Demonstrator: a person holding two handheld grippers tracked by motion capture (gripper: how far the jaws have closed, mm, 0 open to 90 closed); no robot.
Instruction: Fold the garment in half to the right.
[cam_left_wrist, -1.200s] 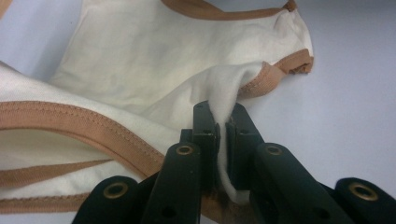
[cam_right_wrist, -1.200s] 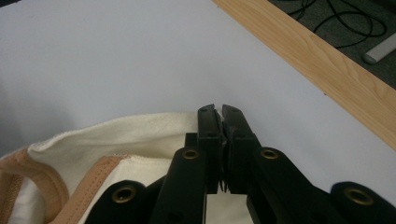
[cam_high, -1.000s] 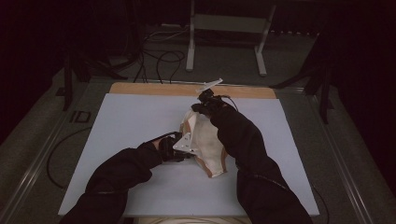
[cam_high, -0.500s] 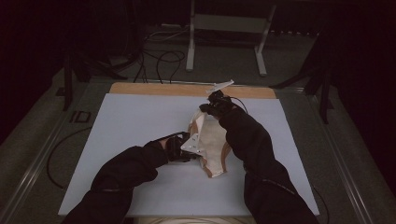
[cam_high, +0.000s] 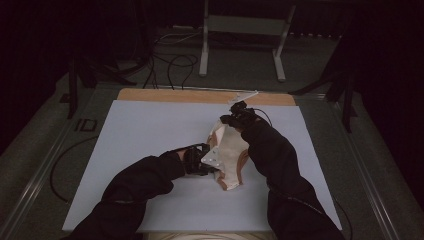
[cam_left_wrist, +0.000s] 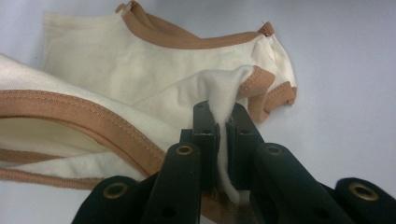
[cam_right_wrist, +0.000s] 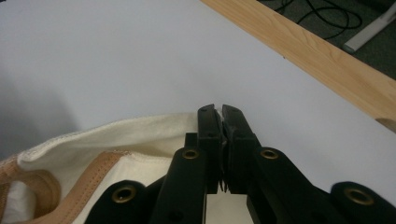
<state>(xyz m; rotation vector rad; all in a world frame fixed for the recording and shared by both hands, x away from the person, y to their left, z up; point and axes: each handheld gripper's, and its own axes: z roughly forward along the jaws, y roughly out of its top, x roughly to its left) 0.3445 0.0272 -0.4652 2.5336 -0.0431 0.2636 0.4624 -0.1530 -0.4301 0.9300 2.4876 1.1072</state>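
A cream garment (cam_high: 231, 149) with tan trim lies crumpled on the white sheet (cam_high: 145, 130), right of its middle. My left gripper (cam_high: 216, 165) is at the garment's near left side. In the left gripper view its jaws (cam_left_wrist: 222, 112) are shut on a pinched fold of the cream cloth (cam_left_wrist: 140, 79), close to a tan-edged opening. My right gripper (cam_high: 229, 120) is at the garment's far end. In the right gripper view it (cam_right_wrist: 220, 111) is shut on the cloth's plain hem (cam_right_wrist: 116, 135), with a thin layer showing between the pads.
A wooden strip (cam_high: 200, 95) runs along the sheet's far edge, also seen as a wooden strip (cam_right_wrist: 317, 51) in the right gripper view. Cables (cam_high: 170, 57) and a metal stand (cam_high: 205, 45) lie on the floor beyond. A cable (cam_high: 60, 165) loops beside the table's left edge.
Both hands have shifted to the right, and the garment has moved with them, held at both ends. Both jaws stay shut.
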